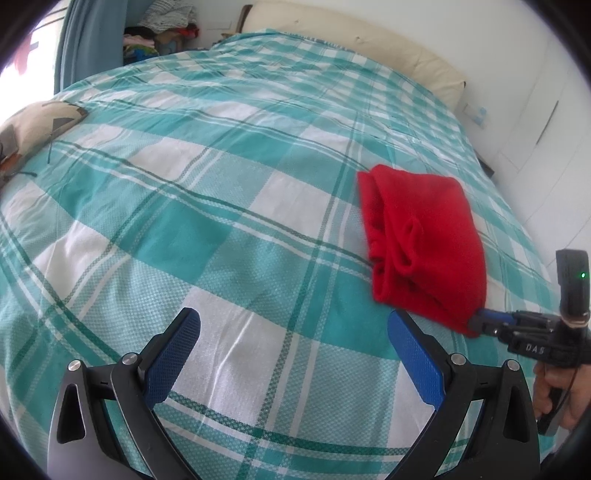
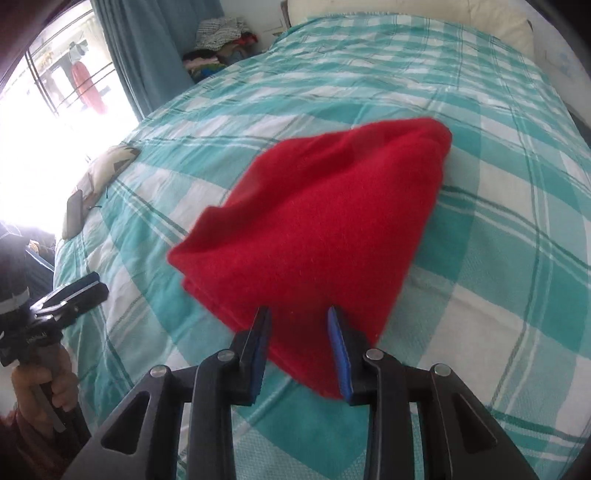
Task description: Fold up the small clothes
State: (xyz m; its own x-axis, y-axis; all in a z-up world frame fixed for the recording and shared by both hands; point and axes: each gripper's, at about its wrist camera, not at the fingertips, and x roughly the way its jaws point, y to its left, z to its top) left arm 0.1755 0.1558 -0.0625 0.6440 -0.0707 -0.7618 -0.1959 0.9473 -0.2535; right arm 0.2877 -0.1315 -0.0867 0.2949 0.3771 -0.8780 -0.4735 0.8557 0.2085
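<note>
A folded red garment (image 1: 424, 240) lies on the teal-and-white checked bedspread (image 1: 221, 221), right of centre in the left wrist view. My right gripper (image 2: 298, 321) is shut on its near edge, and the red garment (image 2: 325, 221) fills the gap between the blue pads. In the left wrist view the right gripper (image 1: 480, 321) bites the cloth's near right corner. My left gripper (image 1: 295, 328) is open wide over bare bedspread, left of the garment, with nothing between its fingers. The left gripper (image 2: 94, 286) also shows at the far left of the right wrist view, apart from the cloth.
A patterned cushion (image 1: 33, 125) and a dark flat object (image 2: 74, 216) lie at the bed's left edge. A cream pillow (image 1: 351, 40) is at the far end. A clothes pile (image 1: 162, 33) and blue curtain (image 1: 88, 40) stand beyond. A hand (image 1: 561, 391) holds the right gripper.
</note>
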